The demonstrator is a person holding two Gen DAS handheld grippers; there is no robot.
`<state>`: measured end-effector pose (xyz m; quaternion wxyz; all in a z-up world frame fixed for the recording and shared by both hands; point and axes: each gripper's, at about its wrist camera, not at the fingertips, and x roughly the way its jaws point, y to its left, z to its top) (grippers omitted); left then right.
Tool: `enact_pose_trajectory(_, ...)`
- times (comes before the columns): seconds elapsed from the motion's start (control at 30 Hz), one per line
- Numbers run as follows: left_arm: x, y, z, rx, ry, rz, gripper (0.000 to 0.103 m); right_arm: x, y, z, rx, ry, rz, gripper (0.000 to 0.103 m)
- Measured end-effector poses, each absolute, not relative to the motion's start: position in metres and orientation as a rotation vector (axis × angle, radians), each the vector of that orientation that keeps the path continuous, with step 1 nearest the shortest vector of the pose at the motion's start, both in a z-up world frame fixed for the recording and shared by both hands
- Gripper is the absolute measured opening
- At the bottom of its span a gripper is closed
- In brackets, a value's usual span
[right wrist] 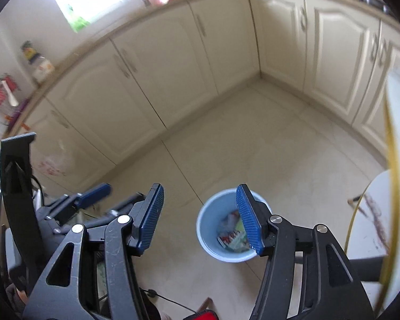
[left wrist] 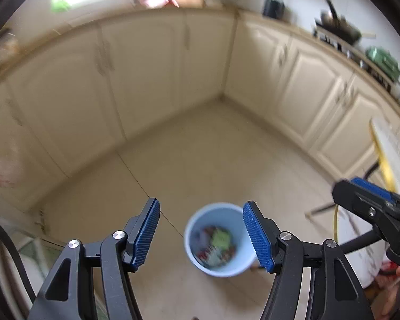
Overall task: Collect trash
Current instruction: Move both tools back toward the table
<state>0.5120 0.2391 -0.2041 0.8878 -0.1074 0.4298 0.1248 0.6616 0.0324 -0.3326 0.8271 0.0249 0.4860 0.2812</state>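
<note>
Black linkage arms tipped with ribbed blue pads fill the near edge of both views. On the left gripper (left wrist: 201,233) the two pads stand wide apart with nothing between them. On the right gripper (right wrist: 200,218) the pads are spread just as wide and also hold nothing. In the left wrist view the right gripper shows at the far right edge; in the right wrist view the left gripper (right wrist: 93,196) shows low on the left, too blurred there to judge its opening.

Below both grippers, on the pale cream tiled floor (left wrist: 200,154), stands a round light-blue plastic bin (left wrist: 219,240). It is upright, and crumpled trash (left wrist: 216,244) of green, red and white wrappers lies at its bottom. In the right wrist view the light-blue plastic bin (right wrist: 213,224) sits partly behind the right-hand pad.

Far behind, cream panelled kitchen cabinets (left wrist: 146,80) meet in a corner. A stove with a dark pan (left wrist: 336,30) sits on the far-right counter. At the right edge is a white round table with a yellow rim (right wrist: 397,160).
</note>
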Motion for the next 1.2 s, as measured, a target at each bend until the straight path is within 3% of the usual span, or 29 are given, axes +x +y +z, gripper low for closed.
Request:
enact_pose_trajectory(0.13,0.474,0.215,-0.144,-0.181,0.716,0.289,0.065,0.624,0.02,-0.275,0.041,0.898,0.619,0.056)
enact_pose_trajectory(0.4,0.393,0.141,-0.063,-0.076,0.422,0.274,0.091,0.53,-0.04,-0.155,-0.004,0.575,0.533,0.08)
enact_pose_trajectory(0.47,0.373,0.121,-0.047,-0.07,0.352,0.268,0.095,0.504,-0.059,-0.128,-0.009,0.5,0.493,0.095)
enact_pose_trajectory(0.53,0.359,0.102,-0.042,-0.064,0.308,0.254,0.099,0.48,-0.073,-0.106,-0.011,0.434,0.45,0.102)
enact_pose_trajectory(0.73,0.319,0.058,-0.033,-0.04,0.182,0.239,0.102,0.412,-0.112,-0.058,-0.031,0.293,0.326,0.103)
enact_pose_trajectory(1.03,0.232,-0.013,-0.104,-0.005,0.113,0.182,0.102,0.371,-0.17,-0.043,-0.012,0.228,0.209,0.103)
enact_pose_trajectory(1.2,0.243,-0.029,-0.112,0.009,0.135,0.153,0.102,0.373,-0.207,-0.045,0.026,0.231,0.161,0.103)
